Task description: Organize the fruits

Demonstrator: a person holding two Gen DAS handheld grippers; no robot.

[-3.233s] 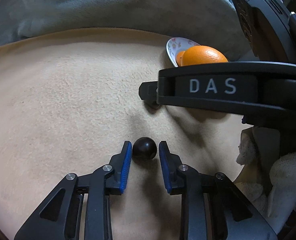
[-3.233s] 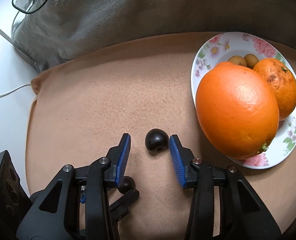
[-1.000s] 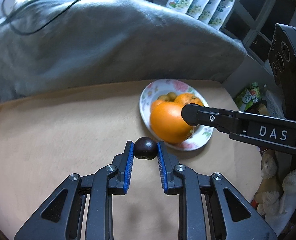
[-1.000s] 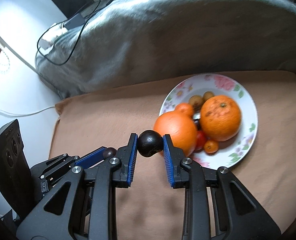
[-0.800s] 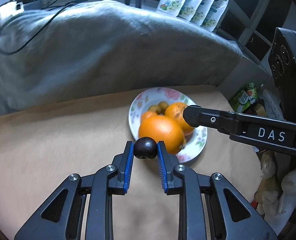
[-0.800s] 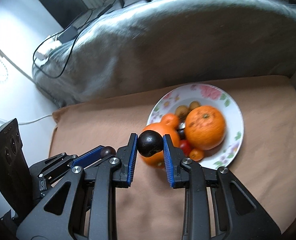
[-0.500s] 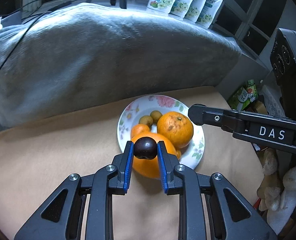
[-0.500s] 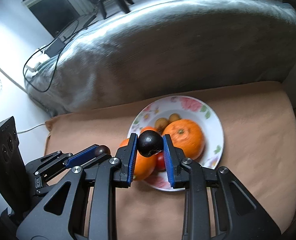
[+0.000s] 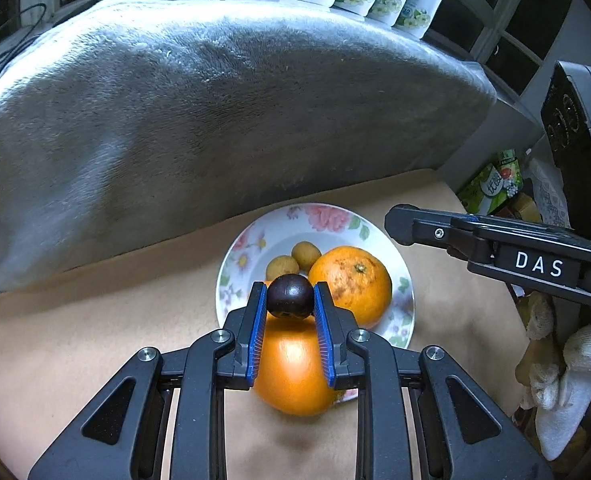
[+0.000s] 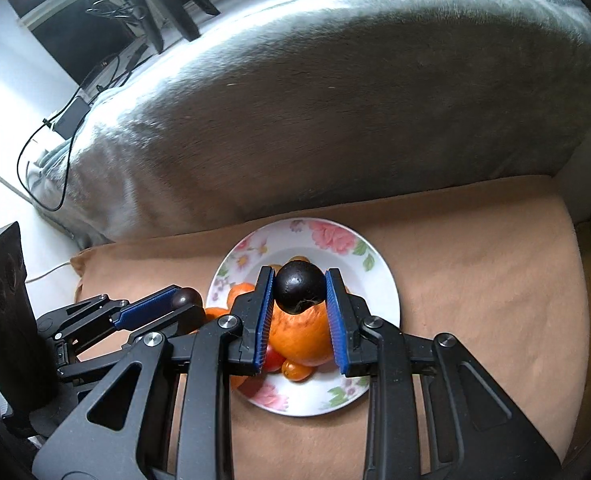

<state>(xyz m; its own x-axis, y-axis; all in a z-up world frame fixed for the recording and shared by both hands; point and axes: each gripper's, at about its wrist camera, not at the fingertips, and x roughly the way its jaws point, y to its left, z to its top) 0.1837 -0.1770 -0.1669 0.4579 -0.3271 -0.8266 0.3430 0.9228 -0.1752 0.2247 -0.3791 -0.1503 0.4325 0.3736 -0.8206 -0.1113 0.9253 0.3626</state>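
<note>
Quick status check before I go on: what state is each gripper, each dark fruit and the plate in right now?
Left gripper: shut on a dark fruit, above the plate's near edge.
Left dark fruit: clamped between the pads, off the cloth.
Right gripper: shut on a dark fruit, over the plate.
Right dark fruit: clamped, held above the oranges.
Floral plate: upright on the tan cloth, already holding oranges and small fruits.
</note>
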